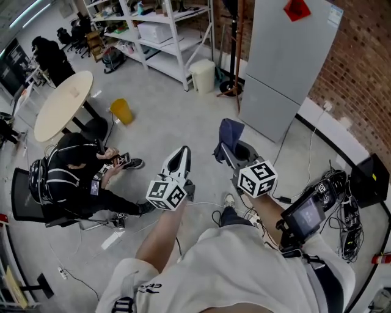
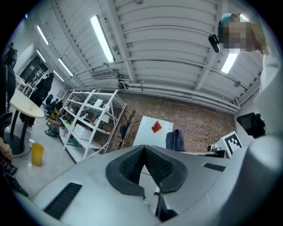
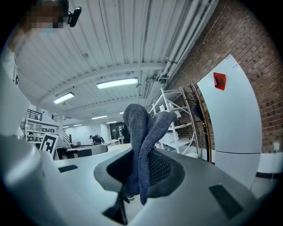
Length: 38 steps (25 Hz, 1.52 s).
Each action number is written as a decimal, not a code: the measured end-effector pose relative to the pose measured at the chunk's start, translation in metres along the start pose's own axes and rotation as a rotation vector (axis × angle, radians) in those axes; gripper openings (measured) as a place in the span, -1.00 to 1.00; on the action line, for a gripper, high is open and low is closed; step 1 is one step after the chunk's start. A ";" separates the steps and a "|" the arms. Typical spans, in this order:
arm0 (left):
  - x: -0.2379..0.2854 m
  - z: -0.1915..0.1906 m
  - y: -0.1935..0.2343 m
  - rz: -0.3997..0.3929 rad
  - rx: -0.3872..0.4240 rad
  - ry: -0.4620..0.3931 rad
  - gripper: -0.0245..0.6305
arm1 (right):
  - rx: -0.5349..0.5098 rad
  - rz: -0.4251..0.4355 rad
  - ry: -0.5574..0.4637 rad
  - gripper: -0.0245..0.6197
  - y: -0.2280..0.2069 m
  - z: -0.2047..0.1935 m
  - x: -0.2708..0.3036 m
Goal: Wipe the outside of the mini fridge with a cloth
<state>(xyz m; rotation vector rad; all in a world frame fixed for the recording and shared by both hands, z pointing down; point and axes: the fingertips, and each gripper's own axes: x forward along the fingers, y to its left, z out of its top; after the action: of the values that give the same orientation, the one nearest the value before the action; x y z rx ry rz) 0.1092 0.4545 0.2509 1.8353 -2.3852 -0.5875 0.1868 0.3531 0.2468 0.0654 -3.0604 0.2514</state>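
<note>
The right gripper [image 3: 142, 155] has its jaws pinching a blue-grey knitted cloth [image 3: 140, 128], whose folded end stands up above the jaws while a short end hangs below them. The left gripper [image 2: 143, 149] has its jaws pressed together with nothing between them. Both grippers are held above the concrete floor [image 1: 165, 116], apart from the pale grey fridge [image 1: 287, 55]. The fridge stands on the floor against the brick wall [image 1: 360, 67], has two doors and carries a red sticker [image 1: 296, 9] near its top. Left of it a white bin [image 1: 203, 74] stands just beside white shelving [image 1: 177, 43] that holds a white box [image 1: 156, 30]. What the bin holds cannot be told. A yellow bucket [image 1: 121, 111] sits on the floor near a round table [image 1: 64, 104], its inside unseen. A seated person [image 1: 79, 177] holds a phone.
</note>
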 end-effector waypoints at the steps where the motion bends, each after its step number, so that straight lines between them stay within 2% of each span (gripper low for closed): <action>1: 0.015 0.001 0.004 -0.007 0.009 0.001 -0.93 | 0.000 0.000 -0.009 -0.70 -0.011 0.004 0.009; 11: 0.197 0.011 0.024 -0.080 0.055 -0.006 -0.93 | -0.007 -0.023 -0.070 -0.70 -0.153 0.059 0.086; 18: 0.297 -0.004 0.020 -0.123 0.054 0.000 -0.93 | -0.009 -0.061 -0.081 -0.70 -0.246 0.076 0.111; 25: 0.356 -0.019 0.039 -0.141 0.074 0.057 -0.93 | -0.005 -0.095 -0.065 -0.70 -0.295 0.078 0.142; 30: 0.397 -0.023 0.057 -0.190 0.057 0.059 -0.93 | -0.021 -0.131 -0.054 -0.70 -0.324 0.079 0.171; 38: 0.477 0.007 0.117 -0.291 0.035 0.046 -0.93 | -0.060 -0.219 -0.069 -0.70 -0.366 0.113 0.254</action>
<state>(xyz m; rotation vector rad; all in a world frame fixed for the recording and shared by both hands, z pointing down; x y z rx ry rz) -0.1346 0.0304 0.2034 2.2046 -2.1281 -0.5209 -0.0563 -0.0360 0.2134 0.4111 -3.0906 0.1458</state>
